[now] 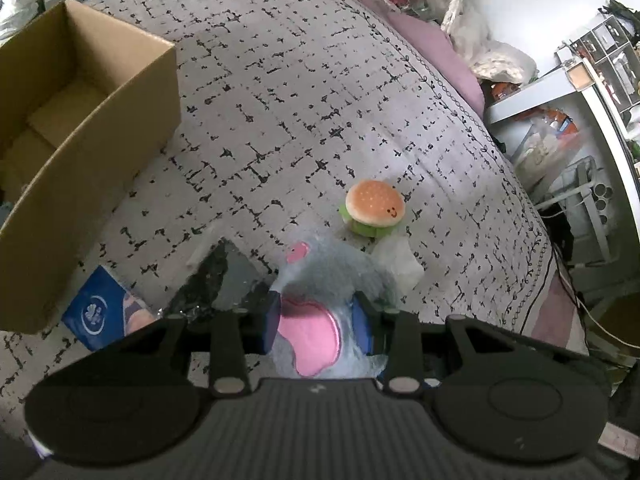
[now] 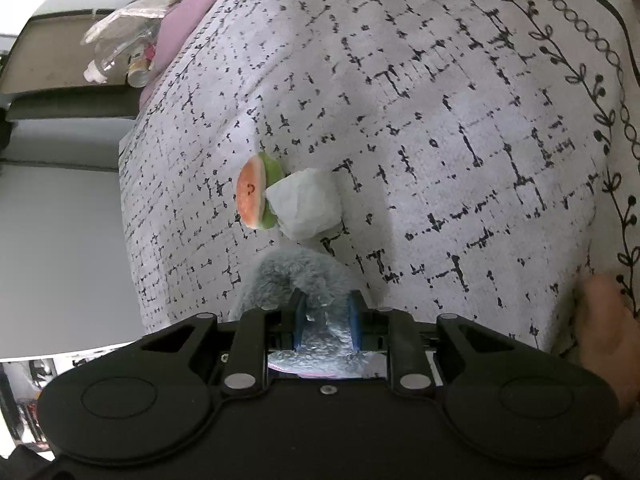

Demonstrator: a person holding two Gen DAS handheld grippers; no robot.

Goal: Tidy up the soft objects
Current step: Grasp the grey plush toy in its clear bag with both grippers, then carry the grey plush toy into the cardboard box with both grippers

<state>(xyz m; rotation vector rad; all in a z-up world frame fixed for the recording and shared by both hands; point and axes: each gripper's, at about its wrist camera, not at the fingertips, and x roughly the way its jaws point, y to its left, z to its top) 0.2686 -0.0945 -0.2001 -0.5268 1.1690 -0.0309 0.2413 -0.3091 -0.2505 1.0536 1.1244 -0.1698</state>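
Note:
A grey furry plush with pink patches, wrapped in clear plastic (image 1: pixel 320 304), lies on the patterned bedspread (image 1: pixel 280 92). My left gripper (image 1: pixel 320 320) is shut on its pink part. My right gripper (image 2: pixel 326 316) is shut on the same plush (image 2: pixel 292 276) at its grey fur. A small burger plush (image 1: pixel 374 208) sits just beyond, next to a crumpled white tissue (image 1: pixel 398 264). Both also show in the right wrist view, the burger (image 2: pixel 256 196) and the tissue (image 2: pixel 306 204). An open cardboard box (image 1: pixel 80 128) stands at the left.
A blue packet (image 1: pixel 100 314) and a dark plastic wrapper (image 1: pixel 216 280) lie near the box. A pink sheet (image 1: pixel 436 52), bags and white shelves (image 1: pixel 560 120) line the bed's right edge. A hand (image 2: pixel 604 332) rests at the right.

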